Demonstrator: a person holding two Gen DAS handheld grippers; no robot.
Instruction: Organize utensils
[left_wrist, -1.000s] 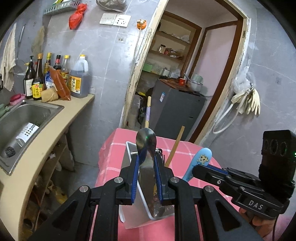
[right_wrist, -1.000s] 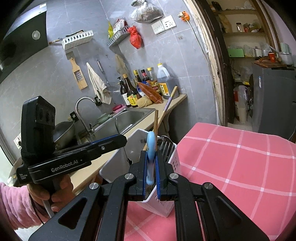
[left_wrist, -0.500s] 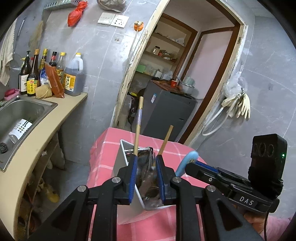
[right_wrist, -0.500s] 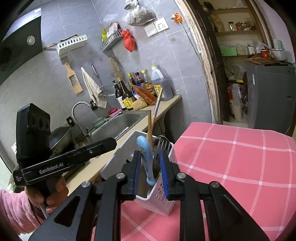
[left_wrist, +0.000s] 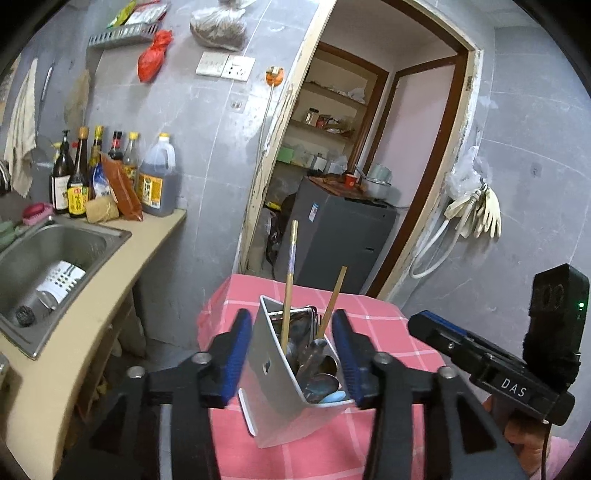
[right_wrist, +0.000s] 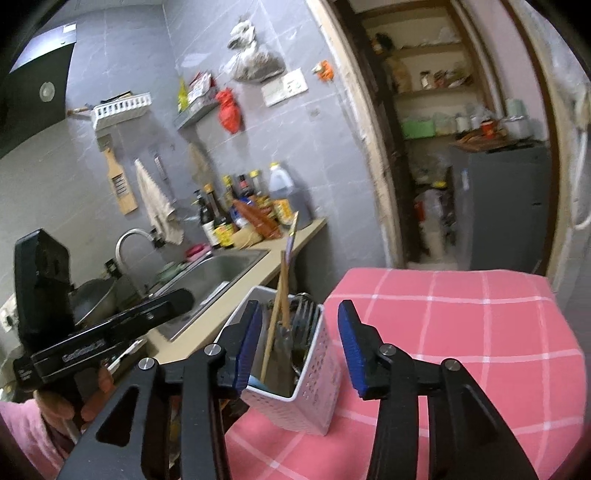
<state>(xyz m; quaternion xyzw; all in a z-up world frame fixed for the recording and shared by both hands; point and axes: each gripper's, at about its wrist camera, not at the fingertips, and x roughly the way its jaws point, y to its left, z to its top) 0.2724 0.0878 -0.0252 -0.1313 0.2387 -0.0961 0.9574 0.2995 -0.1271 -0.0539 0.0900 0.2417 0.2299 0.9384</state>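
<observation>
A white utensil caddy stands on the pink checked tablecloth. It holds chopsticks, metal spoons, forks and a blue spoon lying low inside. My left gripper is open and empty, its jaws standing on either side of the caddy. The right wrist view shows the same caddy with the chopsticks and forks. My right gripper is open and empty just above the caddy.
A beige counter with a steel sink lies to the left, close to the table edge. Sauce bottles stand at its back. A grey cabinet sits in the doorway beyond. The other hand's gripper is at the right.
Both grippers have opened. The metal spoon left my left gripper and the blue spoon left my right gripper; both now sit in the caddy. Both grippers have drawn back slightly.
</observation>
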